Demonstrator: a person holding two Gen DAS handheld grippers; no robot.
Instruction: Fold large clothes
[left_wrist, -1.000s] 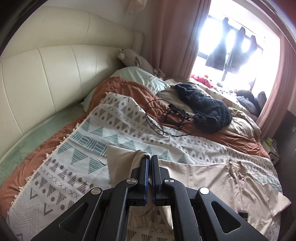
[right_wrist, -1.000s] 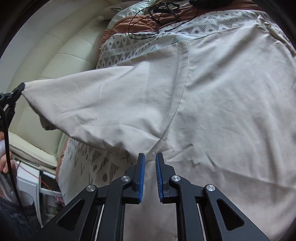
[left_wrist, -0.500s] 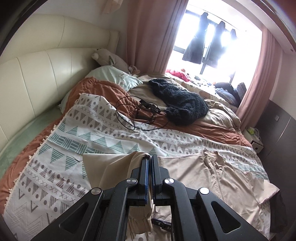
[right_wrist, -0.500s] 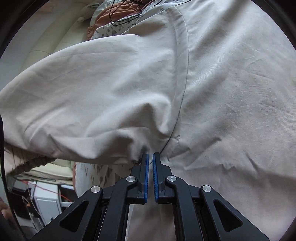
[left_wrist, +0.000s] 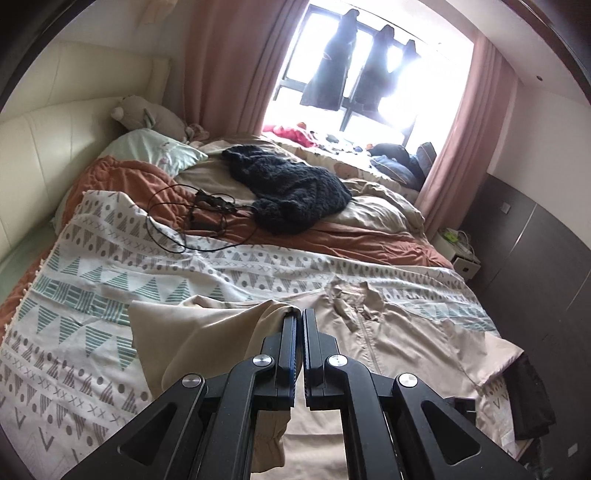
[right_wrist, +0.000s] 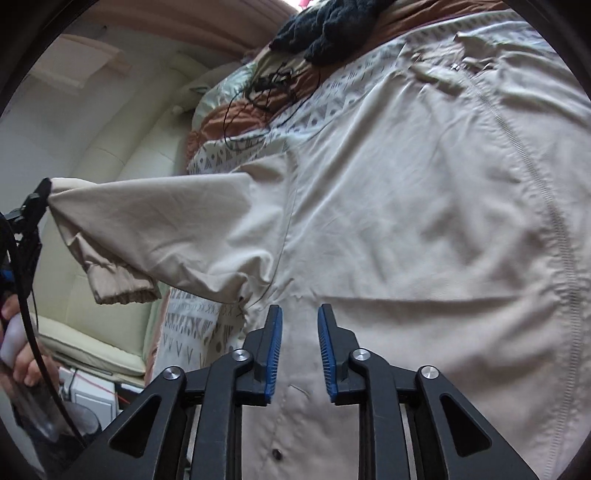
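Observation:
A beige zip jacket lies spread front-up on the patterned blanket on the bed. My left gripper is shut on the jacket's sleeve near the cuff and holds it lifted above the bed. In the right wrist view the lifted sleeve stretches left to the left gripper, with the cuff hanging down. My right gripper is open and empty, just above the jacket body beside the armpit seam.
A dark knitted garment and a black cable lie further up the bed on the rust-coloured duvet. A cream padded headboard runs along the left. A dark wardrobe stands on the right.
My right gripper was shut on the fabric by the armpit half a second ago and has opened and drawn back. My left gripper still holds the sleeve and has swung right.

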